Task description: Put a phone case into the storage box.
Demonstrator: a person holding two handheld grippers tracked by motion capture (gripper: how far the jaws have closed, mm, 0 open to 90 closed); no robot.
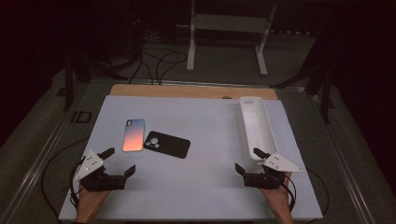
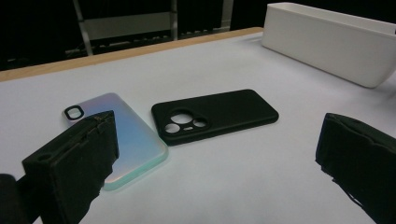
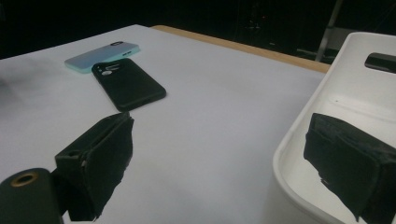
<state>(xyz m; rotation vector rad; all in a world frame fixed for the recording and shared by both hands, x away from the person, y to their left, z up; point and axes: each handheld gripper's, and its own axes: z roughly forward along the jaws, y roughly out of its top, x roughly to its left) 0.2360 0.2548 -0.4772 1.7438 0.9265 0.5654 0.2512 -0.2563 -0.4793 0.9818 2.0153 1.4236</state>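
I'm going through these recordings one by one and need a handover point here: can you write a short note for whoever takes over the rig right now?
Left gripper: open, holding nothing, at the near left of the white mat.
Right gripper: open, holding nothing, at the near end of the white bin, one jaw over its rim.
Iridescent phone case and black phone case lie flat mid-mat, side by side, corners apparently touching, nearer the left gripper.
Done: nothing visible; both cases untouched, and the part of the bin that can be seen holds nothing.
Left: probably picking up each case and placing it in the bin.
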